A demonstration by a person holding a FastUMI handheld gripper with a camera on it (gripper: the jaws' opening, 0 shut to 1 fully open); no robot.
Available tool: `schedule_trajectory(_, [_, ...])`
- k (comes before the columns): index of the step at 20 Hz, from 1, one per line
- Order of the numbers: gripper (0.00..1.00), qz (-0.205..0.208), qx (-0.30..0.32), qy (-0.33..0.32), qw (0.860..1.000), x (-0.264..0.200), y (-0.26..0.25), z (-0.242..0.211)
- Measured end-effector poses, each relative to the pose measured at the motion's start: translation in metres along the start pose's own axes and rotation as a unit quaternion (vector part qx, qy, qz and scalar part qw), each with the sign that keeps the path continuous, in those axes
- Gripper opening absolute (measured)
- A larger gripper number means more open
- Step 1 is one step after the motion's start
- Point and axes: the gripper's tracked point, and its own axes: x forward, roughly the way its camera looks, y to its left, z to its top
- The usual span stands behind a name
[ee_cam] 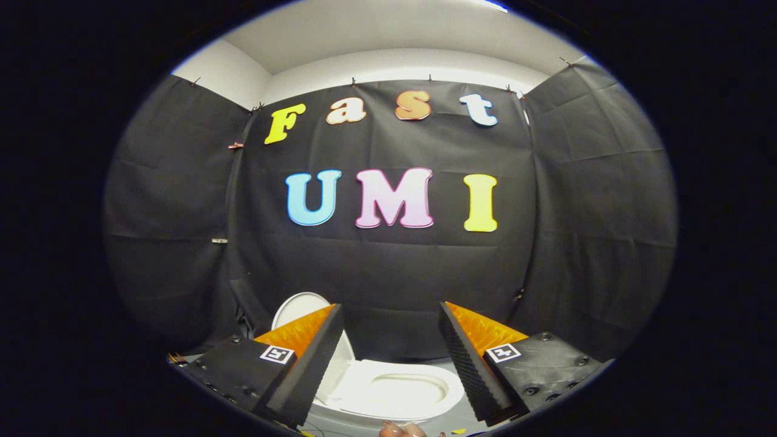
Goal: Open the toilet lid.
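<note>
A white toilet (397,394) stands below and beyond my fingers, its seat ring and bowl showing from above. Its white lid (297,308) stands raised at the left, partly hidden behind my left finger (306,358). My gripper (391,315) is open, held above the toilet, with nothing between its fingers; the gap between them looks onto the black cloth wall and the bowl below.
Black cloth walls (394,273) close the booth behind and on both sides of the toilet. A grey floor (452,419) shows around the bowl. Fingertips of a person's hand (403,430) peek in just under the bowl's near rim.
</note>
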Motion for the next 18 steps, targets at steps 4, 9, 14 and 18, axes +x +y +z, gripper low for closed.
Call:
schedule_trajectory(4, [0.99,-0.022,-0.009,-0.016,1.000,-0.027,-0.049,0.010])
schedule_trajectory(9, [0.98,-0.022,0.007,-0.035,0.999,-0.050,-0.075,0.016])
schedule_trajectory(14, [0.99,-0.021,0.032,-0.033,0.999,-0.056,-0.089,0.009])
schedule_trajectory(18, [0.99,-0.008,0.038,-0.023,0.999,-0.055,-0.084,0.004])
